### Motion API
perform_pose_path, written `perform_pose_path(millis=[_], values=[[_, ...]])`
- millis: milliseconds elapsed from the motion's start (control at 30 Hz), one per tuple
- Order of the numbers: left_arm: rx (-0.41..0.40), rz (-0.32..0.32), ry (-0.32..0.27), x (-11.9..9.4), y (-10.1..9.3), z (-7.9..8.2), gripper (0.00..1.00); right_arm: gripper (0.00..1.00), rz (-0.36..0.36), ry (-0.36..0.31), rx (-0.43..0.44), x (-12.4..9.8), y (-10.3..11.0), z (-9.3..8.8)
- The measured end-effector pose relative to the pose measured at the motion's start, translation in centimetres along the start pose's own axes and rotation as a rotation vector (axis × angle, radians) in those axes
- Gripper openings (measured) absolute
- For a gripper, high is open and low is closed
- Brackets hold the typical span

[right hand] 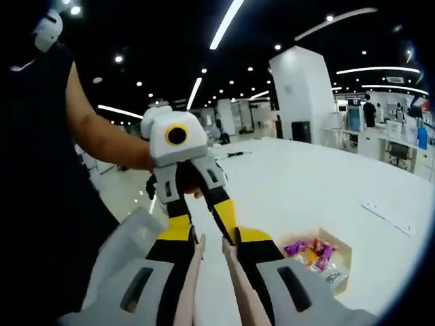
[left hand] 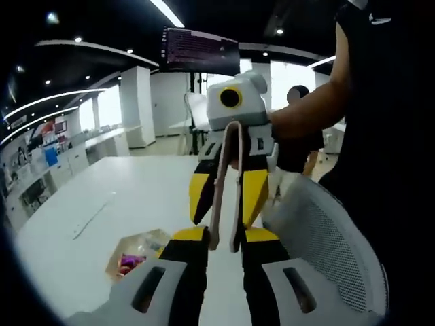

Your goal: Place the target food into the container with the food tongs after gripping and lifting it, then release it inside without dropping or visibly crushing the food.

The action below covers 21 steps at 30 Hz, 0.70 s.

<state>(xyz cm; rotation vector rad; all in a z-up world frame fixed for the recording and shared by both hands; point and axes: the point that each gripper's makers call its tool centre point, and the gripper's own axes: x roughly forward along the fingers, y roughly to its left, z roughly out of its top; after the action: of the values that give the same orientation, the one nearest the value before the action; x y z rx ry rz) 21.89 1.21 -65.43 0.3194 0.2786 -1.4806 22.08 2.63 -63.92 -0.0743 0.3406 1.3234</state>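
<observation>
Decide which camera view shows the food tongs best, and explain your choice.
The left gripper view: the food tongs hang full length from the right gripper, both arms and tips visible. The right gripper view shows only the two arms running forward between its own jaws.

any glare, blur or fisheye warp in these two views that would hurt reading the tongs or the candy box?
Left gripper view: bright windows wash out the background; the tongs read sharp, and the box of wrapped sweets is small and soft near the curved table edge. Right gripper view: ceiling strip lights bend with the fisheye; the box is clearer, and the tongs are cropped low in frame.
</observation>
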Motion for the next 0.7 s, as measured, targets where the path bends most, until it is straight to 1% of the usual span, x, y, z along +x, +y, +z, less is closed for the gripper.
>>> perform_pose_path(millis=[67, 167, 200, 300, 400, 433, 500, 533, 600, 667, 700], values=[[0.002, 0.022, 0.003, -0.4, 0.5, -0.2, 0.15, 0.22, -0.006, -0.008, -0.012, -0.2, -0.3, 0.1], [0.000, 0.055, 0.013, -0.8, 0.9, -0.4, 0.15, 0.23, -0.018, -0.011, 0.000, -0.6, -1.0, 0.0], [0.007, 0.074, 0.018, -1.0, 1.2, -0.6, 0.15, 0.23, -0.022, -0.007, 0.002, -0.7, -1.2, -0.2], [0.008, 0.088, 0.034, -1.1, 1.3, -1.3, 0.13, 0.24, -0.029, 0.014, 0.024, -0.9, -1.5, -1.1], [0.064, 0.137, 0.083, -1.2, 1.9, -2.4, 0.13, 0.27, -0.032, 0.039, 0.034, -1.2, -1.8, -2.3], [0.088, 0.165, 0.096, -1.2, 2.1, -2.8, 0.13, 0.29, -0.037, 0.045, 0.041, -1.3, -1.9, -2.6], [0.075, 0.174, 0.089, -1.1, 1.9, -3.1, 0.13, 0.32, -0.054, 0.052, 0.061, -1.7, -2.4, -3.3], [0.068, 0.189, 0.088, -1.1, 2.1, -3.4, 0.13, 0.35, -0.065, 0.057, 0.069, -1.9, -2.5, -3.4], [0.072, 0.198, 0.099, -1.1, 2.2, -4.3, 0.14, 0.40, -0.094, 0.061, 0.079, -2.3, -3.0, -3.8], [0.057, 0.190, 0.117, -1.1, 2.1, -5.4, 0.14, 0.45, -0.146, 0.043, 0.061, -3.1, -3.8, -3.7], [0.050, 0.189, 0.127, -1.1, 2.0, -5.9, 0.13, 0.47, -0.168, 0.025, 0.069, -3.6, -4.1, -3.5]])
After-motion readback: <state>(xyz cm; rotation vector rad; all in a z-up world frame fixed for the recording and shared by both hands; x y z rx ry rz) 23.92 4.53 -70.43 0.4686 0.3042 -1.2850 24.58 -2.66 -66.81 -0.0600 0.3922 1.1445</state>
